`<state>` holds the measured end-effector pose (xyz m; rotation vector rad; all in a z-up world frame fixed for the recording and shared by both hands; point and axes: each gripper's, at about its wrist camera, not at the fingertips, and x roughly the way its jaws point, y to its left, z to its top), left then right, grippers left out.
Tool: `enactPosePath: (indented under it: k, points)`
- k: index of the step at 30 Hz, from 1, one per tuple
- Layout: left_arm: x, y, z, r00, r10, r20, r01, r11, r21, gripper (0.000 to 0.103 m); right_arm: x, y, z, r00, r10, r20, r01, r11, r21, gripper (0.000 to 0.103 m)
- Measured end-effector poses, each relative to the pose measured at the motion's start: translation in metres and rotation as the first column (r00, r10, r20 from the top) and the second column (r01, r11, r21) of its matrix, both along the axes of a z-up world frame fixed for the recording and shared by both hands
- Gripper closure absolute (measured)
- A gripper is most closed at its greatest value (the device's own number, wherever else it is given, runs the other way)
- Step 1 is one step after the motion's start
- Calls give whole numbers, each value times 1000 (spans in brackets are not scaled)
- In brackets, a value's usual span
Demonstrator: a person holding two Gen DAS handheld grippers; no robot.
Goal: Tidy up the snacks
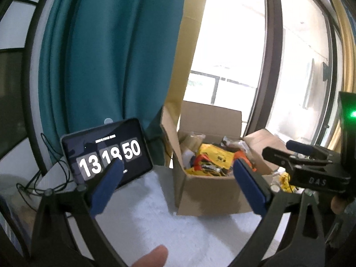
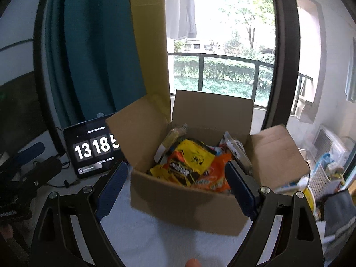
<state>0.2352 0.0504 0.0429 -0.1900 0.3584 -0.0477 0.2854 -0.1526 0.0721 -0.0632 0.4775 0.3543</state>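
Both wrists — seemingly box-facing [image 2: 184,202]

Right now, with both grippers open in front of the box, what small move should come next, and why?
Probably ease the right gripper forward and down over the open cardboard box, toward the yellow snack packet lying on top. Its jaws stand wide and empty, the flaps are folded back, and that packet is uppermost and uncovered.

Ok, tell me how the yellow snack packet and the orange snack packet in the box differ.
The yellow snack packet lies on top of the pile, toward the middle of the cardboard box; the orange snack packet sits lower, partly under it, against the near wall. The yellow one bears black markings; the orange one shows a dark label band and pale lettering. Both are crumpled, lying flat rather than upright, and neither is gripped.
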Motion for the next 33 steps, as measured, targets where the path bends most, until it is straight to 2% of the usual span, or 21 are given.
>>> enactPosePath:
  k: [3,7,11,15,19,24,33]
  points:
    - [-13,-11,-4,1000,11,-22,-10,999,42,3,-22,-5,-2,1000,1,11,-1,1000,0,12]
    - [-35,-19,-7,999,-28,-24,28,1000,13,3,-54,-9,-11,1000,17,22,-17,1000,-2,12]
    - [-66,-32,-5,999,-20,33,20,1000,16,3,-82,-17,-19,999,29,42,-30,1000,5,12]
    - [-96,-50,-5,996,27,82,-33,996,77,3,-111,-31,-23,997,24,75,-24,1000,10,12]
    - [-125,-59,-12,990,57,127,-68,994,87,3,-135,-48,-26,994,7,114,-9,1000,15,12]
    - [-147,-73,-17,988,79,129,-94,989,115,3,-163,-64,-25,984,1,178,-5,1000,21,12]
    - [-183,-81,-13,970,117,214,-133,989,65,3,-193,-79,-26,969,15,248,-22,999,25,12]
